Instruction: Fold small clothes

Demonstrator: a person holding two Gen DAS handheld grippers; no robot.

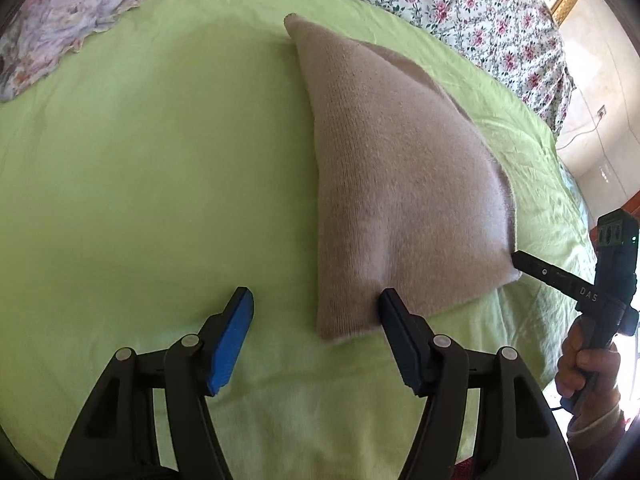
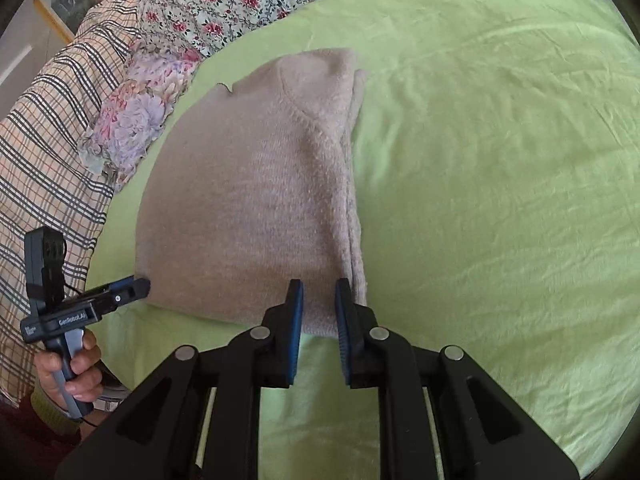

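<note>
Left wrist view: left gripper low over a green sheet, jaws spread wide and released, nothing pinched. Blue pad on the left finger clear of any cloth; dark right finger at the near edge of a folded beige sweater, whether touching it or just above, cannot tell. Sweater stretching ahead and to the right of this gripper, narrowing to a far corner, lying flat on the sheet. Off to the far right, right gripper with its tip against the sweater's near right corner, a hand wrapped round its handle. Beyond the sheet, a flowered bedspread with small red blooms, and a flowered pillow at the far left. Right wrist view: right gripper with jaws drawn close together, a narrow gap left between the blue pads, the sweater's near edge running under and between the fingertips; whether clamping the cloth or only resting above it, cannot tell. A stitched seam slanting across the sweater ahead, its doubled edge just ahead of the right finger. To the left and near, left gripper with its tip beside the sweater's near left corner, held by a hand. Further left, a checked blanket and the flowered pillow; green sheet wide and bare to the right.
</note>
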